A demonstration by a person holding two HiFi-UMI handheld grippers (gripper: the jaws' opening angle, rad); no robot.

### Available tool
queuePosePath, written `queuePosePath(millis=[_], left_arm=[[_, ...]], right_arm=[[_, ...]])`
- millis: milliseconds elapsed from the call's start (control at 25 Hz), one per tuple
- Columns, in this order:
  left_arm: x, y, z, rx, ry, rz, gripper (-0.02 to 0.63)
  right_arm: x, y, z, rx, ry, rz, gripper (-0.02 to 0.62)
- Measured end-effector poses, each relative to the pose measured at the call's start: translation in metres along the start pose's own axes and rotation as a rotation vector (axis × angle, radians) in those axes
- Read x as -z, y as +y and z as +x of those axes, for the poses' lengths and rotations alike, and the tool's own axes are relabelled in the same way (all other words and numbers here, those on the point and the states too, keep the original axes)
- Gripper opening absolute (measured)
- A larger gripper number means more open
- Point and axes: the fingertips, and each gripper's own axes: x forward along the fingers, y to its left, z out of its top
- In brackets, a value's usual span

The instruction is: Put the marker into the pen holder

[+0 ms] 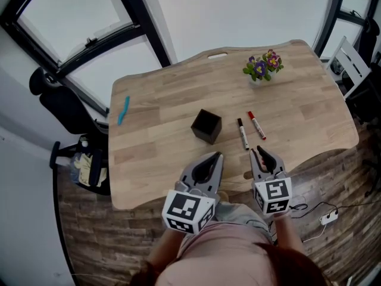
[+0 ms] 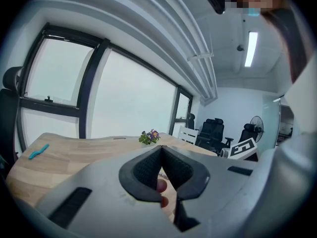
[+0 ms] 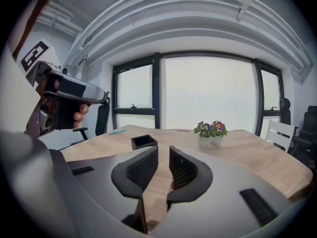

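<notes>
A black marker [image 1: 243, 134] and a red marker [image 1: 256, 125] lie side by side on the wooden table [image 1: 161, 94], right of the black square pen holder [image 1: 206, 126]. The holder also shows in the right gripper view [image 3: 144, 142]. My left gripper [image 1: 217, 155] hovers over the table's near edge, just in front of the holder, its jaws shut with the tips touching [image 2: 161, 148]. My right gripper [image 1: 257, 152] is just short of the markers' near ends. Its jaws [image 3: 162, 150] stand a narrow gap apart with nothing between them.
A small pot of purple flowers [image 1: 262, 67] stands at the table's far right. A blue pen-like object [image 1: 123, 109] lies near the left edge. Office chairs [image 2: 213, 133] stand beyond the table, and windows run along the far side.
</notes>
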Motion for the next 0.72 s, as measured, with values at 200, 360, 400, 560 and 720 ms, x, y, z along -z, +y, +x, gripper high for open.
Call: queuePosePath(millis=[200, 360, 400, 560, 720], left_arm=[[-0.001, 0.010, 0.013, -0.009, 0.002, -0.001, -0.006], [-0.001, 0.017, 0.021, -0.016, 0.007, 0.000, -0.006], [-0.002, 0.018, 0.023, -0.018, 0.009, 0.000, -0.006], [-0.001, 0.026, 0.030, -0.025, 0.017, 0.002, -0.006], [0.001, 0.033, 0.036, -0.032, 0.027, -0.004, -0.006]], right_arm=[[0.016, -0.007, 0.022, -0.008, 0.039, -0.007, 0.048], [0.033, -0.009, 0.039, -0.020, 0.082, -0.007, 0.052], [0.036, -0.010, 0.043, -0.021, 0.091, -0.008, 0.054], [0.050, -0.014, 0.057, -0.024, 0.126, -0.016, 0.060], [0.069, -0.018, 0.068, -0.032, 0.175, -0.018, 0.063]])
